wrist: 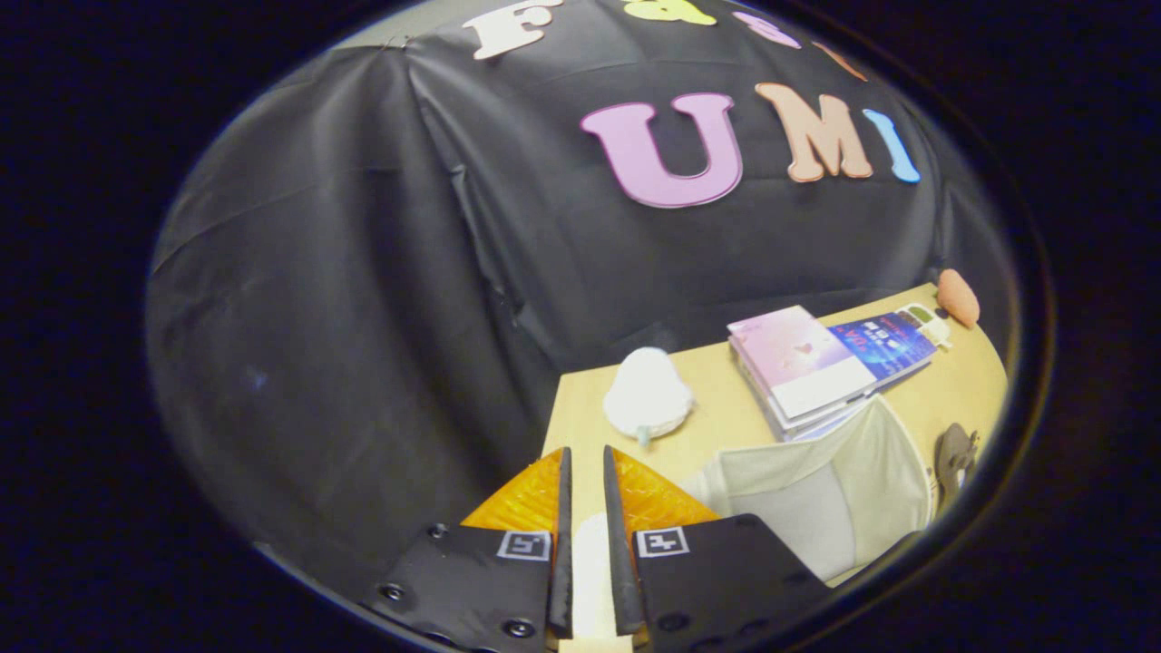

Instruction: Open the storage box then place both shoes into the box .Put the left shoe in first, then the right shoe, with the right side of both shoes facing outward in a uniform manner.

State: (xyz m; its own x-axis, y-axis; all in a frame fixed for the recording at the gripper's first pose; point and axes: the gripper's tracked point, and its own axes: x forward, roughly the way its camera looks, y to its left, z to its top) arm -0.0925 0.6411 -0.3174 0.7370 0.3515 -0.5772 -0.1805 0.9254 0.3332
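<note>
The gripper [583, 458] holds its fingers nearly closed on a pale, unidentifiable object in the narrow gap, while one white shoe [647, 396] lies just ahead and the open storage box [821, 494] sits beside that shoe.

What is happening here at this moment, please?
A person holds a claw above the near corner of a wooden table. Its fingers stand close together with something pale between them; what it is, and whether they press it, I cannot tell. Beside the fingers stands a beige fabric storage box, open at the top. Beyond lie a white shoe and a stack of books.
</note>
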